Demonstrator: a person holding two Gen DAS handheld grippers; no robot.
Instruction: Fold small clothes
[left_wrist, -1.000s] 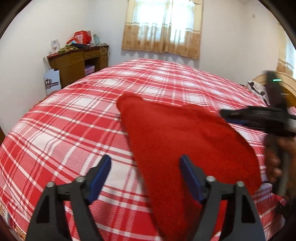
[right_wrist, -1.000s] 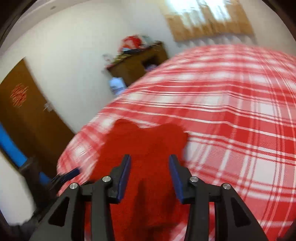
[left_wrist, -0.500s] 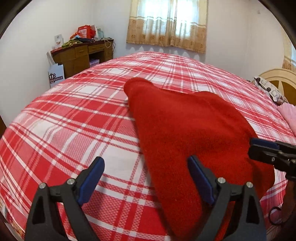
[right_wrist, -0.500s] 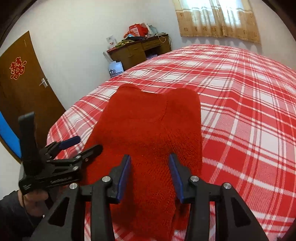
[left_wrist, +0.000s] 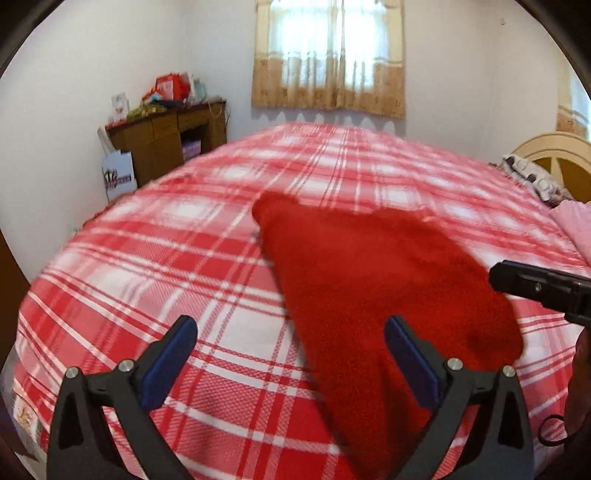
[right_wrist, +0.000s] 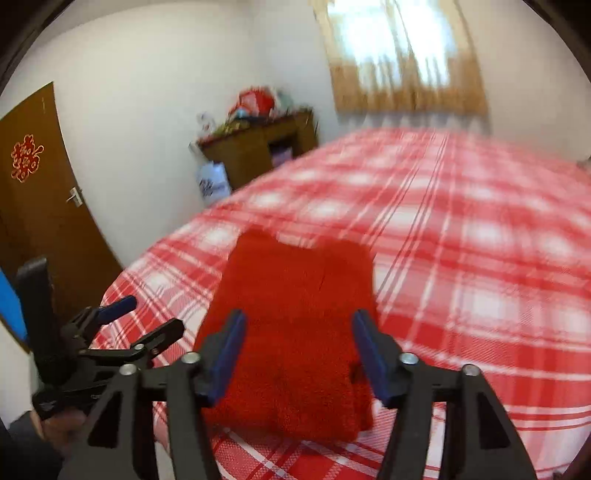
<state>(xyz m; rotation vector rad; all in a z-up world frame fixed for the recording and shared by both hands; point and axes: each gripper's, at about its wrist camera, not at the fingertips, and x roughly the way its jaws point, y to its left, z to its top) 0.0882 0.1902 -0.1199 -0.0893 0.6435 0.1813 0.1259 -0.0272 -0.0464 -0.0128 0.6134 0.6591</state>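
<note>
Your red garment lies folded into a compact rectangle at the near edge of the plaid bedspread. Your left gripper and right gripper are both opening, released, nothing pinched. This fold looks finished; only tidying seems left.

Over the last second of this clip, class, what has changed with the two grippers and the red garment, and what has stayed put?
Both grippers have pulled back from the red garment and are opening: the left gripper stands widest, the right gripper has spread from narrow. Neither holds any cloth. The garment stays folded flat on the plaid bedspread, and the desk and curtain are unchanged.
</note>
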